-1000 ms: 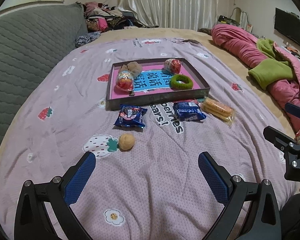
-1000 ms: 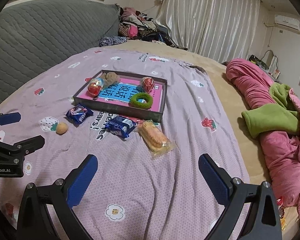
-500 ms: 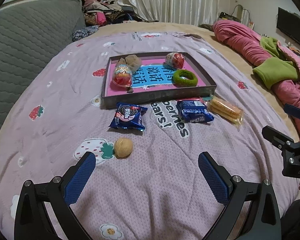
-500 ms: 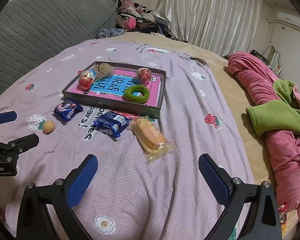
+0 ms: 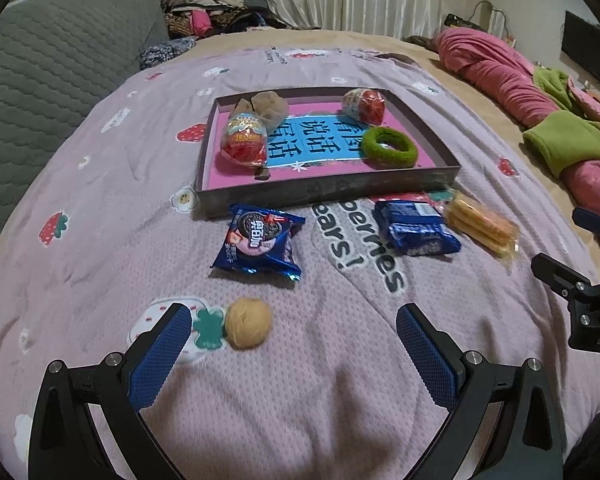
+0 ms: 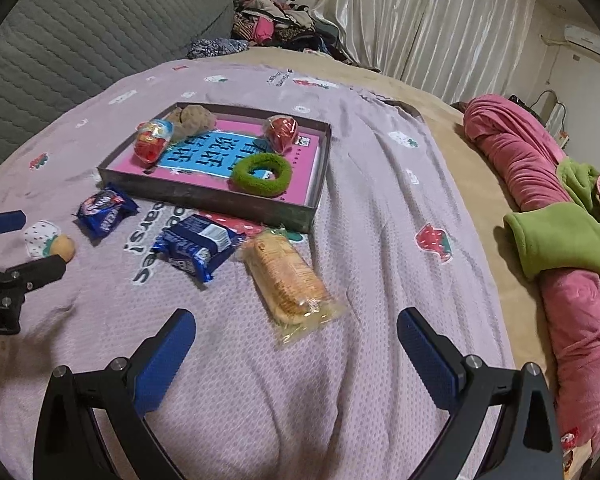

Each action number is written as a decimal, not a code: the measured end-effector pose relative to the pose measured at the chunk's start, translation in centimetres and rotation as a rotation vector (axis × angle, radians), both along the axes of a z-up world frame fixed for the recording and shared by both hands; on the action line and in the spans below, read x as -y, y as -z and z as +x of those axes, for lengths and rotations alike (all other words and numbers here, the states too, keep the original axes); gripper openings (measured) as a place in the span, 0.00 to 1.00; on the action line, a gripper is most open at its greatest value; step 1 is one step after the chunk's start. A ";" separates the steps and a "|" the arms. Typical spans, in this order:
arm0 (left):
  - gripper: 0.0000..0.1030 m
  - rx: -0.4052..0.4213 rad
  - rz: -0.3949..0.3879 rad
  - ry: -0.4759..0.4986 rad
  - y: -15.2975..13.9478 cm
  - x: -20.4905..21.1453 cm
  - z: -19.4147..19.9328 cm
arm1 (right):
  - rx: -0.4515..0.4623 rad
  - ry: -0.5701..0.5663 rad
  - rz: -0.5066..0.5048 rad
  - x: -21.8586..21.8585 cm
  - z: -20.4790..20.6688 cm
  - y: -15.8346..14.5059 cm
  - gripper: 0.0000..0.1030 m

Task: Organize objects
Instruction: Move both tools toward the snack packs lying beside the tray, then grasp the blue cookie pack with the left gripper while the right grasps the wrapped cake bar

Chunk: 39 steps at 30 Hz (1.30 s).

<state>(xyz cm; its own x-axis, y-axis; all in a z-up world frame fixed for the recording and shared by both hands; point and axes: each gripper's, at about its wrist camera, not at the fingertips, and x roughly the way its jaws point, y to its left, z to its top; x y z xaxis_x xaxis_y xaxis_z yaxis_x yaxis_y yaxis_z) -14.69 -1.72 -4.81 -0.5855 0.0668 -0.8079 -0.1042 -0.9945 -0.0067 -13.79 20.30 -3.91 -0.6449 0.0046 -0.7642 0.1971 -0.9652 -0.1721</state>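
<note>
Four things already sit in the flat grey box with a pink floor point(image 5: 328, 190), mid-frame. Below it, two blue cookie packs point(image 5: 260, 242), a clear cracker pack point(image 5: 482, 228) and a small tan ball point(image 5: 248, 322) still wait. Left tongs point(image 5: 294, 344) and right tongs point(image 6: 296, 350) are both spread wide, holding nothing.

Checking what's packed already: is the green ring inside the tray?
Yes, the green ring lies inside the tray, on its pink floor near the right wall.

Left gripper point(image 5: 294, 338) hangs over the pink strawberry-print blanket point(image 5: 100, 216), fingers wide apart, holding nothing. Small tan ball point(image 5: 248, 322) lies just inside the left blue pad point(image 5: 160, 360), not touching. Further off: Oreo pack point(image 5: 260, 242), second blue cookie pack point(image 5: 416, 228), clear-wrapped biscuits point(image 5: 482, 228) touching it. Shallow tray point(image 5: 328, 192) beyond holds two red wrapped eggs, a brown lump and green ring point(image 5: 388, 146). Right gripper point(image 5: 588, 272) at right edge, also spread.
</note>
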 end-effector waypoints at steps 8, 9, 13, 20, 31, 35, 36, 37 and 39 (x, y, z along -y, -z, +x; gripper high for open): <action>0.99 0.023 0.006 -0.004 1.6 0.2 -2.8 | 0.033 -0.006 0.014 -0.2 -2.1 1.8 0.99; 0.99 0.028 0.009 -0.005 1.8 0.3 -3.2 | 0.040 -0.007 0.017 -0.2 -2.4 2.1 0.99; 0.99 0.039 0.007 -0.013 2.8 0.5 -4.4 | 0.061 -0.008 0.023 -0.4 -3.4 3.2 0.99; 0.99 0.060 0.017 -0.022 4.2 0.9 -6.5 | 0.109 -0.016 0.024 -0.7 -5.9 5.0 0.99; 0.99 0.094 0.045 -0.024 5.8 1.6 -9.4 | 0.142 -0.054 -0.037 -0.4 -7.7 6.1 0.84; 0.99 0.100 0.049 -0.023 6.3 1.8 -9.8 | 0.146 -0.080 -0.059 0.1 -7.7 6.2 0.67; 0.99 0.102 0.048 -0.022 6.3 1.7 -9.9 | 0.146 -0.083 -0.066 0.2 -7.7 6.1 0.64; 0.99 0.105 0.050 -0.020 6.4 1.7 -10.0 | 0.148 -0.086 -0.073 0.3 -7.7 6.1 0.59; 0.95 0.105 0.052 -0.014 6.4 1.7 -10.0 | 0.145 -0.091 -0.079 0.5 -7.6 6.1 0.53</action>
<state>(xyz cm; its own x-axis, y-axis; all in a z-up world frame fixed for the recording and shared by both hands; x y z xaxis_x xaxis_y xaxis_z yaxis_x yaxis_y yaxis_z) -24.73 -3.38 -11.16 -0.4986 0.1031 -0.8607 -0.0866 -0.9939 -0.0688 -21.39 19.85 -10.02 -0.5230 -0.1121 -0.8449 0.3013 -0.9516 -0.0602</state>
